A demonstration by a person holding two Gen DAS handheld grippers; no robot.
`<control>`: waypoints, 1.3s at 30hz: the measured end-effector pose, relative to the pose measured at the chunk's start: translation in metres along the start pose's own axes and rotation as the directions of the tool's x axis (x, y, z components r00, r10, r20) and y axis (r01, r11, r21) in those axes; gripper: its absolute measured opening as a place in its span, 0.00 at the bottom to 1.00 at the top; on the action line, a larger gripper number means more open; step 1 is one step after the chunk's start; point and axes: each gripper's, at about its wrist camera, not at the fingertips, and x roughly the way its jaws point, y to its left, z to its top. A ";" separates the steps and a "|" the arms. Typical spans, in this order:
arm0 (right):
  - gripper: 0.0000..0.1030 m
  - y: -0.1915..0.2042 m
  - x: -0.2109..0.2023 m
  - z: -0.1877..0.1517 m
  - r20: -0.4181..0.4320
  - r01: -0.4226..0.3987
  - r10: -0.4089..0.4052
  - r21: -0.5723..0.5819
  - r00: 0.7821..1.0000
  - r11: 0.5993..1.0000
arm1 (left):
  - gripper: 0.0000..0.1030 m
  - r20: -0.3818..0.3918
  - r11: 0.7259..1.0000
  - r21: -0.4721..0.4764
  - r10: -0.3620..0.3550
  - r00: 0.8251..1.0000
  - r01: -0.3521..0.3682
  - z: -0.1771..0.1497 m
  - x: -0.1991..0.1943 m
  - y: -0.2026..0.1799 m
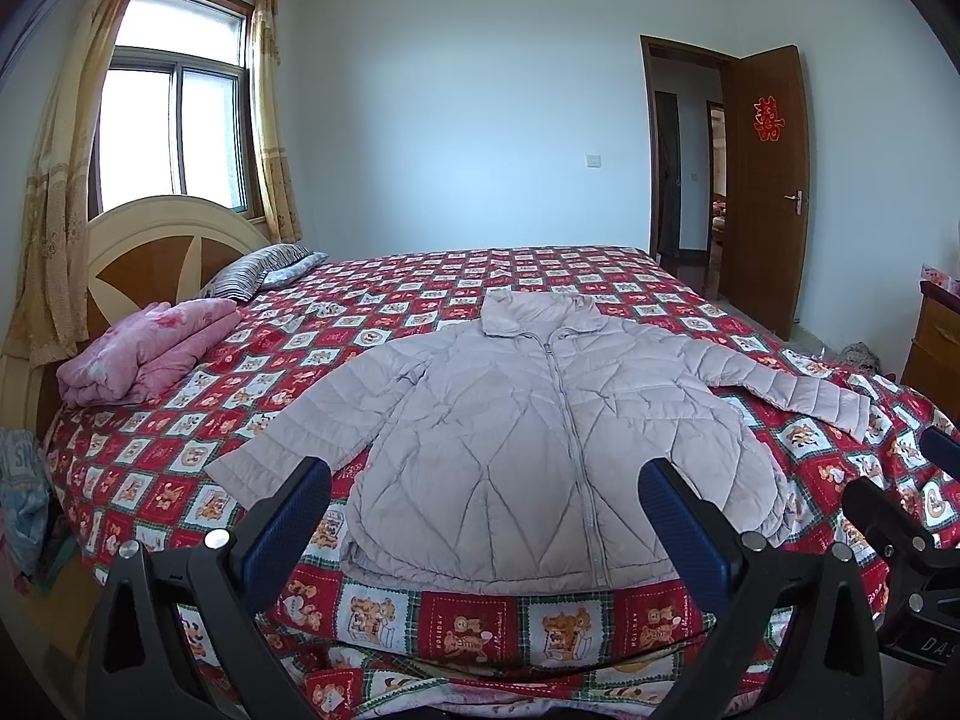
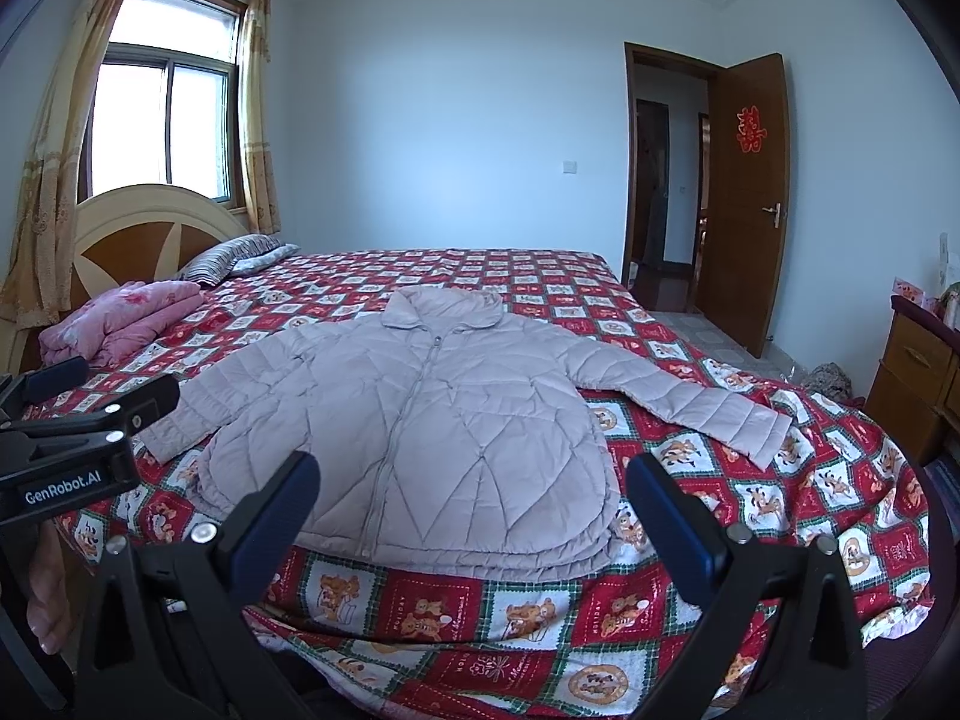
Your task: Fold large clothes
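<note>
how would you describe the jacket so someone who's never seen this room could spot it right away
Start at the big bed with the red checked cartoon-bear cover. The jacket lies flat across its near middle, zipped up, collar toward the far wall, sleeves spread out. It is pale lilac-grey and quilted, unlike the folded pink blanket by the headboard.

Black claw (image 1: 483, 495) frames, blue ribbed pads (image 1: 282, 525), silver screws, "GenRobot.AI" label.

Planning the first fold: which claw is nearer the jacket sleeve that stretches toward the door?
Right. The right claw hovers open over the hem, on the side of the outstretched sleeve. The left claw hovers open further toward the headboard side, the jacket body between.
</note>
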 end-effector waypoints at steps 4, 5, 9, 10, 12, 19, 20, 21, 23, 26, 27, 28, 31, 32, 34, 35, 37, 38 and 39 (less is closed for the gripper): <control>1.00 0.000 0.000 0.000 -0.001 0.001 -0.001 -0.001 1.000 1.000 | 0.99 0.001 1.000 0.000 -0.002 1.000 0.002 0.000 0.000 0.001; 1.00 -0.001 0.000 0.001 -0.001 0.000 0.000 0.000 1.000 1.000 | 0.99 0.000 1.000 0.000 -0.002 1.000 0.002 0.000 0.000 0.001; 1.00 0.000 0.001 0.000 -0.003 -0.003 0.003 0.000 1.000 1.000 | 0.99 0.000 1.000 -0.002 -0.003 1.000 0.003 0.000 0.000 0.002; 1.00 -0.001 0.001 0.000 -0.003 -0.002 0.002 0.000 1.000 1.000 | 0.99 0.000 1.000 -0.002 -0.004 1.000 0.004 0.000 0.000 0.002; 1.00 0.000 0.001 0.000 -0.004 -0.003 0.003 0.000 1.000 1.000 | 0.99 -0.001 1.000 -0.001 -0.004 1.000 0.004 0.000 0.000 0.002; 1.00 -0.001 0.001 0.000 -0.005 -0.003 0.003 0.001 1.000 1.000 | 0.99 -0.002 1.000 -0.001 -0.004 1.000 0.004 0.000 0.000 0.002; 1.00 -0.001 0.001 0.000 -0.005 -0.003 0.003 0.002 1.000 1.000 | 0.99 -0.001 1.000 -0.001 -0.005 1.000 0.005 -0.001 0.000 0.002; 1.00 -0.001 0.001 0.000 -0.006 -0.004 0.004 0.003 1.000 1.000 | 0.99 -0.001 1.000 -0.001 -0.004 1.000 0.004 -0.001 0.000 0.001; 1.00 -0.001 0.001 0.001 -0.008 -0.005 0.005 0.003 1.000 1.000 | 0.99 -0.002 1.000 -0.001 -0.005 1.000 0.005 -0.001 0.000 0.002; 1.00 0.004 0.000 -0.002 -0.011 -0.010 0.010 0.004 1.000 1.000 | 0.99 -0.005 1.000 -0.001 -0.005 1.000 0.005 -0.001 0.000 0.002; 1.00 0.005 0.001 -0.003 -0.012 -0.011 0.011 0.004 1.000 1.000 | 0.99 -0.006 1.000 -0.002 -0.005 1.000 0.005 -0.002 0.001 0.001; 1.00 0.002 0.002 -0.003 -0.015 -0.013 0.013 0.005 1.000 1.000 | 0.99 -0.006 1.000 -0.002 -0.004 1.000 0.004 -0.002 0.001 0.001; 1.00 -0.001 0.005 -0.003 -0.021 -0.017 0.017 0.008 1.000 1.000 | 0.99 -0.010 1.000 0.000 -0.006 1.000 0.006 -0.004 0.002 0.001; 1.00 0.000 0.005 -0.004 -0.023 -0.018 0.018 0.009 1.000 1.000 | 0.99 -0.011 1.000 0.000 -0.005 1.000 0.005 -0.004 0.002 0.001; 1.00 -0.005 0.007 -0.003 -0.025 -0.023 0.023 0.011 0.999 1.000 | 0.99 -0.017 1.000 0.000 -0.003 1.000 0.003 -0.005 0.004 0.002; 1.00 -0.006 0.007 -0.003 -0.025 -0.028 0.028 0.012 0.999 1.000 | 0.99 -0.024 1.000 -0.002 -0.001 1.000 0.001 -0.005 0.007 0.001; 1.00 -0.009 0.010 -0.003 -0.023 -0.046 0.047 0.015 0.999 0.999 | 0.99 -0.040 1.000 -0.011 -0.007 0.999 0.006 -0.006 0.012 0.002; 1.00 -0.011 0.012 -0.004 -0.023 -0.056 0.056 0.017 0.998 0.998 | 0.99 -0.048 1.000 -0.013 -0.018 0.999 0.017 -0.007 0.016 0.002; 1.00 -0.014 0.016 -0.005 -0.026 -0.062 0.063 0.021 0.998 0.998 | 0.99 -0.061 0.999 -0.015 -0.033 0.998 0.032 -0.008 0.020 0.002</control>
